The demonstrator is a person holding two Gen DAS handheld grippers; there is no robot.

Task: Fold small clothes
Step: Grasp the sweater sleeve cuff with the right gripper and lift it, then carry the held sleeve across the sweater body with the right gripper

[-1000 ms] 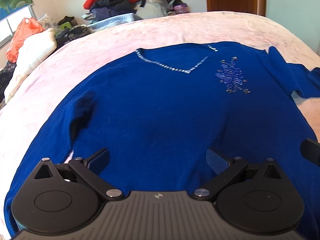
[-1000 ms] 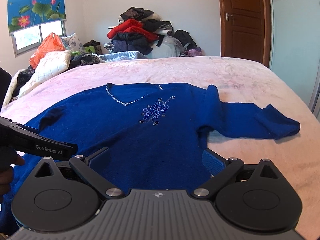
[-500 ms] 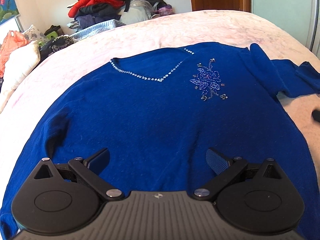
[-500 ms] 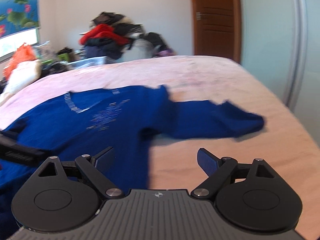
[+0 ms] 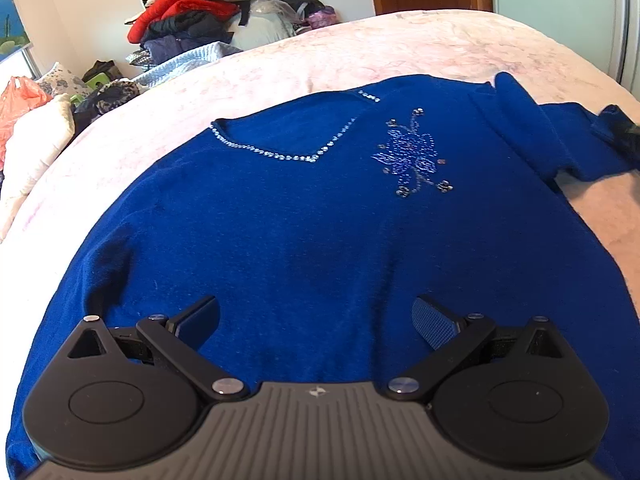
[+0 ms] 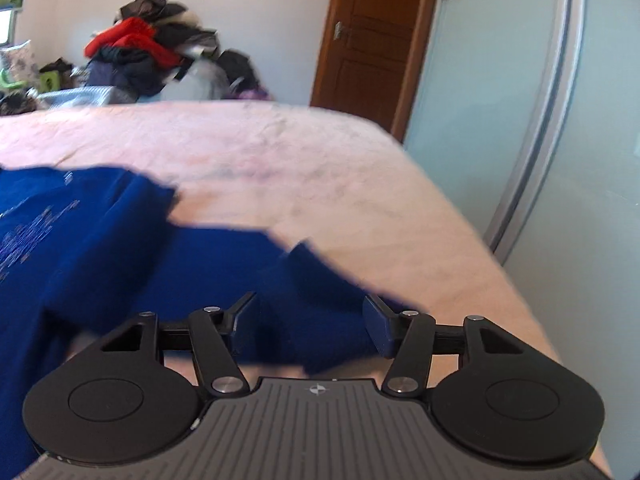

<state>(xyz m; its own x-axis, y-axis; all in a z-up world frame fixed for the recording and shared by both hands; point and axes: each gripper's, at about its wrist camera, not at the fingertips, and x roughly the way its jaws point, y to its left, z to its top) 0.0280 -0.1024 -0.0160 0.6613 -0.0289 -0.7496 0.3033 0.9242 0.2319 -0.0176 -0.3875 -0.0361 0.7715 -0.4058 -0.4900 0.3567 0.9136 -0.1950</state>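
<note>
A royal blue sweater [image 5: 304,236] with a rhinestone V-neck and a beaded flower lies face up, spread flat on the pink bedspread [image 5: 420,48]. My left gripper [image 5: 316,320] hovers open over its lower body, nothing between the fingers. The sweater's right sleeve [image 6: 256,276] stretches out sideways on the bed. My right gripper [image 6: 310,322] is down at the sleeve's cuff end, its jaws closing with the blue cloth between them; the pads stand apart from the fabric. The right wrist view is motion-blurred.
A heap of clothes [image 5: 192,20] is piled at the bed's far side, with white bedding and an orange bag [image 5: 20,100] at the left. A wooden door [image 6: 372,40] and a pale sliding wardrobe panel [image 6: 500,100] stand to the right. The bed's right edge [image 6: 480,240] runs close to the sleeve.
My right gripper swung right from the sweater's body to the sleeve's cuff and its jaws narrowed. My left gripper shifted slightly along the hem and stayed open.
</note>
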